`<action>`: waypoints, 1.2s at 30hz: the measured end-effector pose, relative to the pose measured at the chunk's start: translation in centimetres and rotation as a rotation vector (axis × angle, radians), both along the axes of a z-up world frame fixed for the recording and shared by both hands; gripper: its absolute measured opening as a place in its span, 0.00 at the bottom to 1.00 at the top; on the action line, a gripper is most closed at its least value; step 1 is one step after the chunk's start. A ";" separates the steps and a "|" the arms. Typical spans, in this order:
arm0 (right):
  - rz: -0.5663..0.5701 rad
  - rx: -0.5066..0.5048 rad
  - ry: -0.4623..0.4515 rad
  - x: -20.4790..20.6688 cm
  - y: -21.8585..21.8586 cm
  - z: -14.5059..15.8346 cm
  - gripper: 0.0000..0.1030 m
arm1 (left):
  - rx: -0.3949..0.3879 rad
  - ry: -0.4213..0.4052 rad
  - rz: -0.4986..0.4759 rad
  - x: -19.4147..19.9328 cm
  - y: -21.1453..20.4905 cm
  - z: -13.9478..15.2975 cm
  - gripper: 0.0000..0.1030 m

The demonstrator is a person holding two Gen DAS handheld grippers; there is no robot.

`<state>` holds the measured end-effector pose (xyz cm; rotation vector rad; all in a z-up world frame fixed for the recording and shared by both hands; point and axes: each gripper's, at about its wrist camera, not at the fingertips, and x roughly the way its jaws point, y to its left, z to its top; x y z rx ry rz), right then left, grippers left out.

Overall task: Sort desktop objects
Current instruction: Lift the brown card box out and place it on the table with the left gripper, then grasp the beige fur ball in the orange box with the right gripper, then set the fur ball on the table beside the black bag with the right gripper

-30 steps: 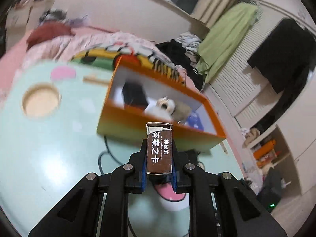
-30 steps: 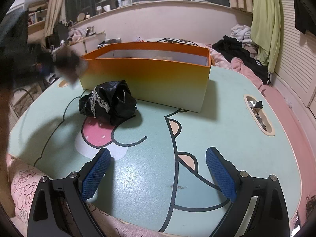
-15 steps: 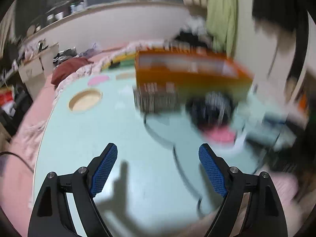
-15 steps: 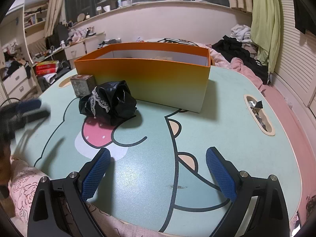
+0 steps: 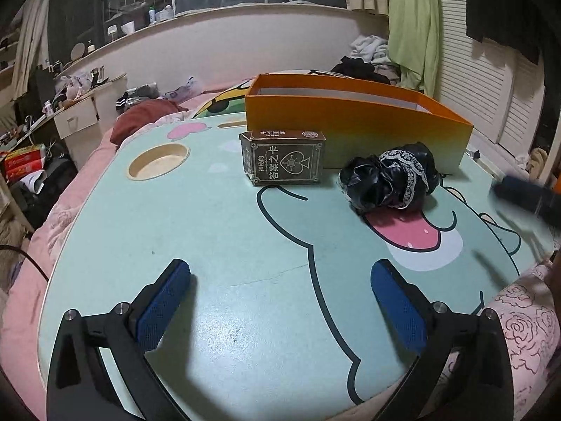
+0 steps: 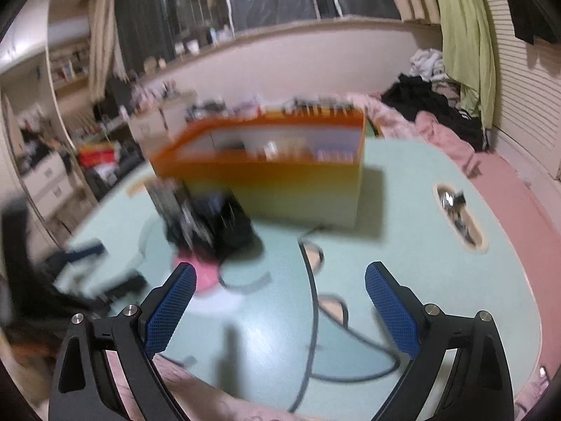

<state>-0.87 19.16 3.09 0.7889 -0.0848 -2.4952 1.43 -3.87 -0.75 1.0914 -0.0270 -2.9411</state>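
While your left gripper (image 5: 280,301) has just spread empty, the card box (image 5: 285,158) stands just left of the black bag (image 5: 389,179), near the orange bin (image 5: 357,129). It's light, stiff: pinch its flat faces. Your right gripper (image 6: 277,305) gapes empty.

A mint-green cartoon-printed table (image 5: 210,245) stands on a pink rose-patterned bedspread (image 5: 519,315), with a round wooden cup recess (image 5: 157,161) sunk in its top on one side and an oval recess (image 6: 459,217) holding small metal bits on the other. Behind it a cream curved window ledge (image 5: 228,35) carries cups and bottles before dark panes, and a light green cloth (image 5: 413,24) hangs beside white louvred doors (image 5: 491,87) above a heap of black and white clothes (image 5: 368,59). To the left sit a crumpled dark red cloth (image 5: 147,119), a white drawer unit (image 5: 80,119) cluttered on top, and a red printed carton (image 5: 24,161).
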 end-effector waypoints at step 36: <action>0.073 0.180 -0.179 -4.6 -3.9 -1.8 0.21 | -0.004 0.018 0.016 0.8 0.5 0.3 0.99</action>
